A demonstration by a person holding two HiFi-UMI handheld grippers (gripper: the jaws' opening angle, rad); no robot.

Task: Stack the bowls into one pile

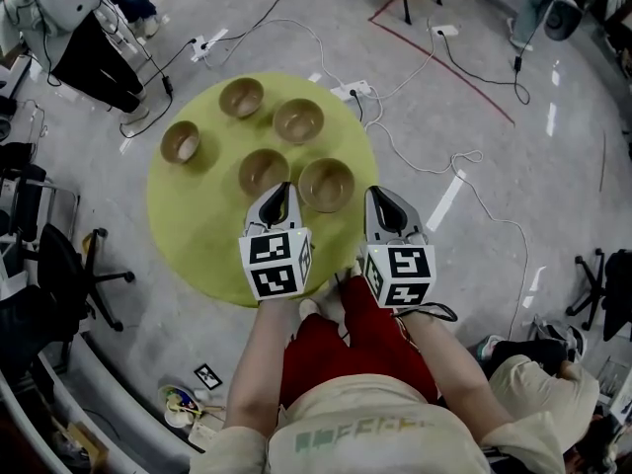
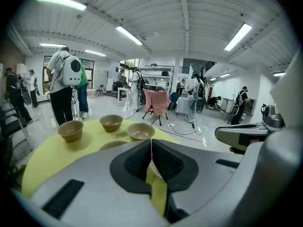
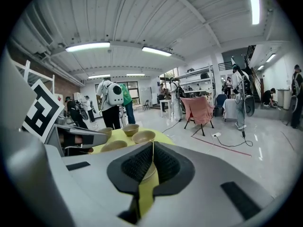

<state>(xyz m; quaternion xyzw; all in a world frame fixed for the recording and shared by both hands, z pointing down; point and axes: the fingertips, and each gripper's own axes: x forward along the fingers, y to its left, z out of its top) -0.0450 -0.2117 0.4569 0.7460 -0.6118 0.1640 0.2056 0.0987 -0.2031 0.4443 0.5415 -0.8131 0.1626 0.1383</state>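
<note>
Left gripper point(image 1: 282, 190), right gripper point(image 1: 379, 196): jaws closed, empty; nearest bowl point(image 1: 326, 184) partly hidden behind them.

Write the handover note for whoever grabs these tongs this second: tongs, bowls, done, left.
Left tongs: shut, empty, just short of the middle bowl.
Right tongs: shut, empty, at the table's right edge beside the nearest bowl.
Bowls: five on the round yellow table, all upright and apart; the others are the left bowl, back bowl and back-right bowl.
Done: nothing stacked.
Left: all of the stacking into one pile.
</note>
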